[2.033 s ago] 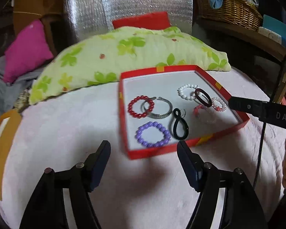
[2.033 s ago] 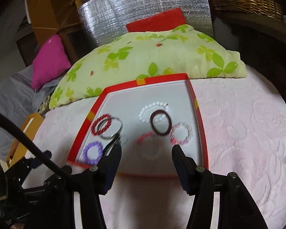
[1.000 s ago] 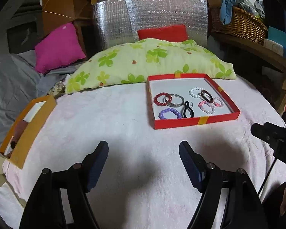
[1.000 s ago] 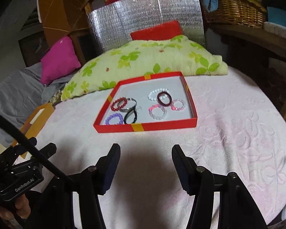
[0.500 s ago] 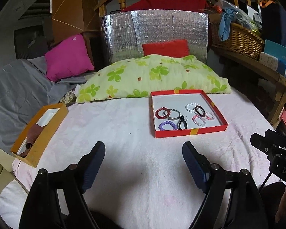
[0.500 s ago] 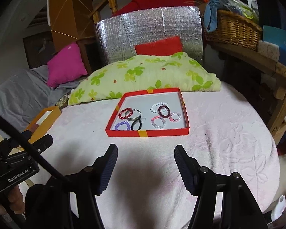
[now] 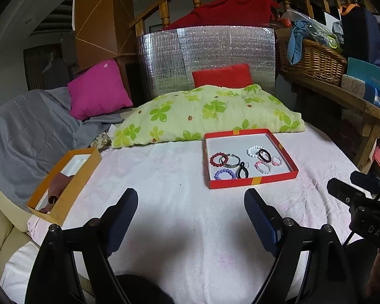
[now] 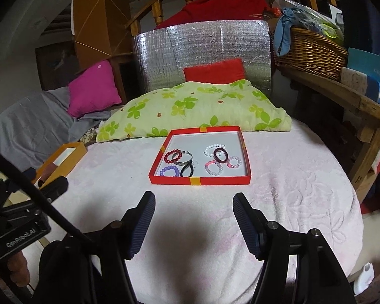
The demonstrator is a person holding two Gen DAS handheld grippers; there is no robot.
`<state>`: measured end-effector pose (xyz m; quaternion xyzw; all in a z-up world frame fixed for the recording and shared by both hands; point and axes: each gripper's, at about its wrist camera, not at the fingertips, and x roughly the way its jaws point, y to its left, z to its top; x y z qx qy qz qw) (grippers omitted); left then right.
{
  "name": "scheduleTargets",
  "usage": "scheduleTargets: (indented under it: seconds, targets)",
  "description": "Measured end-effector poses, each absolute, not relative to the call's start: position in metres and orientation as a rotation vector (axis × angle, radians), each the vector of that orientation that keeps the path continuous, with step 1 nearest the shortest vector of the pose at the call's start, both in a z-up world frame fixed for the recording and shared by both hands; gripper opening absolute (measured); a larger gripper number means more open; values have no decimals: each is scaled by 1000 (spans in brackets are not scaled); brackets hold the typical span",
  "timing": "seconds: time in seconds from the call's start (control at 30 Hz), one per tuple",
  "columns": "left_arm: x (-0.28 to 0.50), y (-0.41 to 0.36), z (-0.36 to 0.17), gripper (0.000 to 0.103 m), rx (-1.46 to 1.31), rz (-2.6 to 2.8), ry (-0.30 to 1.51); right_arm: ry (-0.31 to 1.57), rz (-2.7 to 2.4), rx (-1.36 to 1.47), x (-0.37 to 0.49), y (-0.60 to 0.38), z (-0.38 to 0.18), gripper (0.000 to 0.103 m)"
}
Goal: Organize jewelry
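White lettering "GenRobot.AI" runs along the black body of the left tool (image 8: 20, 236), seen at the lower left edge. White letters "DAS" show on the black body of the right tool (image 7: 375, 228); further letters are cut off.

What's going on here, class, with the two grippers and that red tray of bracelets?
A person holds a gripper in each hand over a bed with a pale pink cover. The left gripper, its jaws opening, and the right gripper both hang empty, short of the red tray. Inside lie the bracelets, among them a purple beaded one, a silver bangle and a white beaded one. An orange box sits off to the left.
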<state>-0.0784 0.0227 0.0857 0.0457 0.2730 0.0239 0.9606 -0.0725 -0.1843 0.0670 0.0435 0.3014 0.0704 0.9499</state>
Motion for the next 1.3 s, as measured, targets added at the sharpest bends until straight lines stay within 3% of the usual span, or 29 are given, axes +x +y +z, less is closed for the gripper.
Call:
scheduleTargets:
  seconds: [1.3]
  targets:
    - [-82, 24, 87, 88, 82, 45, 553, 639, 139, 98, -74, -180, 62, 68]
